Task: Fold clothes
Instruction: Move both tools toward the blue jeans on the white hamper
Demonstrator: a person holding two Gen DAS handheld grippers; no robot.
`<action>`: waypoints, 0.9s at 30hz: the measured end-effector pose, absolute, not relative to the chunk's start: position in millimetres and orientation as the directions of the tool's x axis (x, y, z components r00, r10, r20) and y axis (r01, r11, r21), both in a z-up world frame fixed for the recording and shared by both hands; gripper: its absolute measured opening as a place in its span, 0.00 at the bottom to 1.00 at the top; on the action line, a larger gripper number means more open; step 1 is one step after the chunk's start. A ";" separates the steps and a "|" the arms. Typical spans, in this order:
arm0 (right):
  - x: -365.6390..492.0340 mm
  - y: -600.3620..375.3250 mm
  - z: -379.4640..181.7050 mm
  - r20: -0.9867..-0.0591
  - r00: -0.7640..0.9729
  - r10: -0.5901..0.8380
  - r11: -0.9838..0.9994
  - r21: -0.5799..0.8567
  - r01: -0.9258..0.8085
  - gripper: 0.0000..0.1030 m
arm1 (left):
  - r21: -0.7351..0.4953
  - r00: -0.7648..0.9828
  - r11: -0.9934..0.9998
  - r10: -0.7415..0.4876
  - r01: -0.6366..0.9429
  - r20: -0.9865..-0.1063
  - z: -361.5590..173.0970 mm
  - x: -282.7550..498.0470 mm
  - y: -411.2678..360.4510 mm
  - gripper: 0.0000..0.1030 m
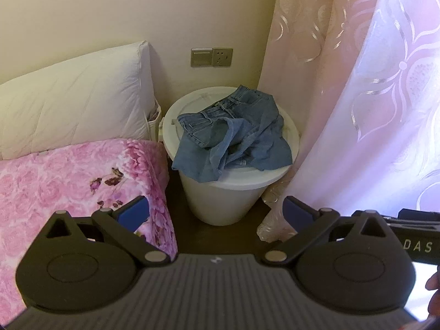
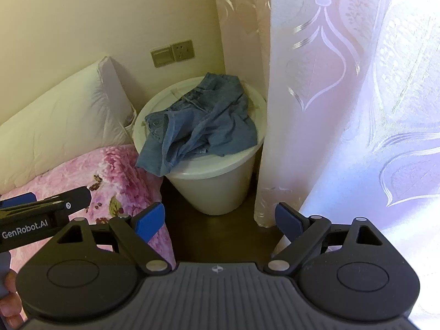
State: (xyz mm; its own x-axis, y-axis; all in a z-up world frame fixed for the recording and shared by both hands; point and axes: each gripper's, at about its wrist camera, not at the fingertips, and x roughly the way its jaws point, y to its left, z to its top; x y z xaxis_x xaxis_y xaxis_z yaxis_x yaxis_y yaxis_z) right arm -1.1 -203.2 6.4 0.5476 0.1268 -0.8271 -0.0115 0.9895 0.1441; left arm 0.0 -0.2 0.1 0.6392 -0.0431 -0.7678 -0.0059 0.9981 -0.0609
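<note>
jeans (image 1: 233, 134): rumpled heap on the white bin's lid (image 1: 283, 172), beside the bed (image 1: 82, 170), one corner drooping over the rim
left gripper (image 1: 216, 213): jaws spread wide, holding nothing, well short of the bin
right gripper (image 2: 220, 220): same, likely lined up to grab

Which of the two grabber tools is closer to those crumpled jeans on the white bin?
Hard to call; both look about equally far. The left gripper and right gripper both hang open, short of the jeans on the white bin, the left one on the bed's side.
</note>
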 end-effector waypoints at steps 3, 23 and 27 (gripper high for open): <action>0.5 -200.2 5.1 -0.828 0.547 0.121 0.990 0.138 -0.010 0.87 | -0.062 0.645 0.998 -0.046 -0.003 -0.763 0.9 0.3 -3.0 0.99; 2.3 -188.9 1.2 -0.834 0.543 0.099 0.993 0.119 0.001 0.87 | -0.077 0.637 0.997 -0.052 -0.012 -0.769 -4.6 -0.4 9.4 0.99; 5.3 -187.4 -0.2 -0.838 0.537 0.096 0.993 0.116 0.003 0.87 | -0.081 0.632 0.997 -0.055 -0.012 -0.773 -6.1 2.8 12.6 0.99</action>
State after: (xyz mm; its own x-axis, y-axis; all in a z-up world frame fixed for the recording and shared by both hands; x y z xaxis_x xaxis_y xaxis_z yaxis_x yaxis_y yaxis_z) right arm 5.3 -187.4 -0.2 0.5368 0.0960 -0.8382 0.0029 0.9933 0.1156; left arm 2.8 12.6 -6.1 0.6324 -0.0549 -0.7727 -0.0119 0.9967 -0.0806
